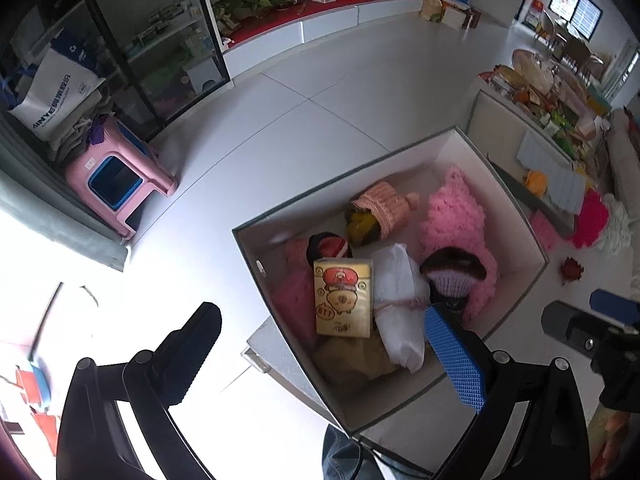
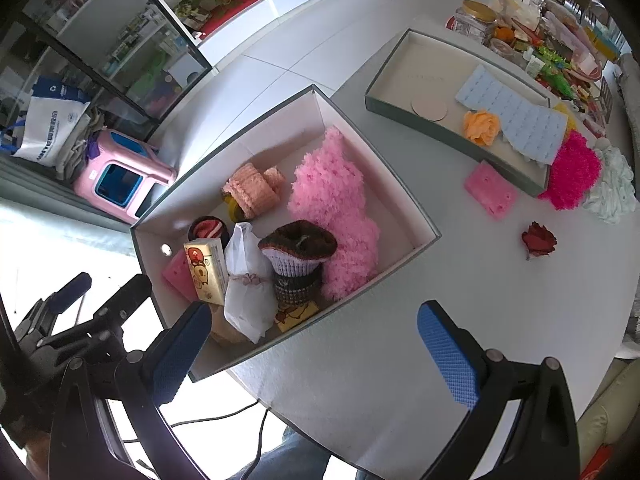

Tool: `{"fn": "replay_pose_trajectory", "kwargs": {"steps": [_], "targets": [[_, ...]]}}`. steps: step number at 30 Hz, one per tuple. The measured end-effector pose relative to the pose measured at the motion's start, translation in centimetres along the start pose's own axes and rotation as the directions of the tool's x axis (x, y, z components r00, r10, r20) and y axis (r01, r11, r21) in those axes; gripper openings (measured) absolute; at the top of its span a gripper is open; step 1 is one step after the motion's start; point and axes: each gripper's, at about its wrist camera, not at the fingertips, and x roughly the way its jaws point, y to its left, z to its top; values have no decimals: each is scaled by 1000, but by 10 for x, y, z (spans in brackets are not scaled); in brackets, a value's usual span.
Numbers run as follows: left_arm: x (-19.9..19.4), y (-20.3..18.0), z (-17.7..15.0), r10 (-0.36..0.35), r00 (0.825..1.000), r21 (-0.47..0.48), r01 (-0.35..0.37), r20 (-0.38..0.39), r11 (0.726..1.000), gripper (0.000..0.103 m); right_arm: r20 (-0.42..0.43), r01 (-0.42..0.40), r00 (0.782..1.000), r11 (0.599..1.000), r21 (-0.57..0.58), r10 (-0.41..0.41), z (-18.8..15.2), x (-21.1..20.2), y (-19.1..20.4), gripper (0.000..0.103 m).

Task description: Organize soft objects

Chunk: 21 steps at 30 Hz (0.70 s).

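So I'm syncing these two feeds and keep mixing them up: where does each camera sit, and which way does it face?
Left wrist: on the left gripper, looking steeply down into the white box; its open fingers and the right gripper show.
Right wrist: on the right gripper, looking down at the box and table; open fingers, the left gripper, and a trouser leg show.
Shared: box, pink stool.

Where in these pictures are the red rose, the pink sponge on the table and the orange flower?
red rose (image 2: 539,240): right wrist view, middle of the petals.
pink sponge (image 2: 490,189): right wrist view, its flat top face.
orange flower (image 2: 481,126): right wrist view, centre of the bloom.
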Motion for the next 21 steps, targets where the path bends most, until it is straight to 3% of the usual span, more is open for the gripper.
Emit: {"fn": "replay_pose_trajectory", "kwargs": {"steps": [21], "targets": [[-14,-4,-10,14,1000,36,-14,-2,999,102,29,-8,1000,1000,-8,8,-10,-15,8,103]]}}
